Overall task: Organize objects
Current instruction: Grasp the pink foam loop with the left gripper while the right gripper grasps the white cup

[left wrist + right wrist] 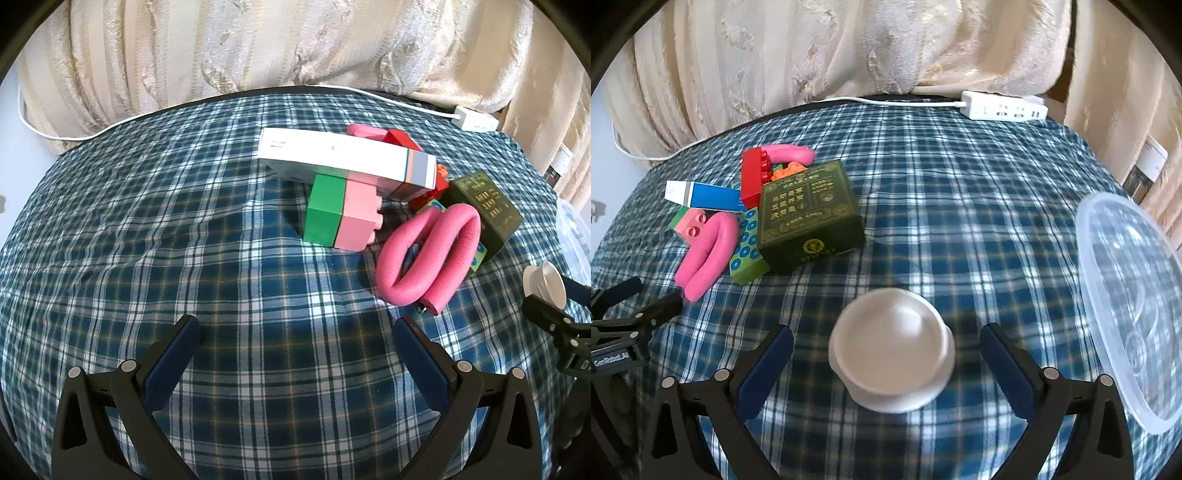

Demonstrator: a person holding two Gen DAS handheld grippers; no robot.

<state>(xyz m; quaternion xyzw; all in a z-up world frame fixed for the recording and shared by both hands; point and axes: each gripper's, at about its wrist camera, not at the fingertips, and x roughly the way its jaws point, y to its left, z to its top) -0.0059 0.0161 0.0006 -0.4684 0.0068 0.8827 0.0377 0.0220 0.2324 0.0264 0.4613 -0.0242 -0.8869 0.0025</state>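
Note:
A pile lies on the plaid cloth: a long white box (pixel 343 158), a green and pink brick (pixel 341 212), a bent pink foam tube (pixel 428 254), a dark green box (pixel 484 210) and red bricks (pixel 402 138). My left gripper (pixel 295 332) is open and empty, short of the pile. In the right wrist view the pile sits at the left, with the dark green box (pixel 809 214), the pink tube (pixel 707 254) and a red brick (pixel 755 177). My right gripper (pixel 886 343) is open, its fingers on either side of a small white cup (pixel 890 347), apart from it.
A clear plastic tub (pixel 1134 306) stands at the right edge. A white power strip (pixel 1004 105) and its cable lie at the table's back edge. Cream curtains hang behind. The right gripper shows at the right of the left wrist view (pixel 554 314).

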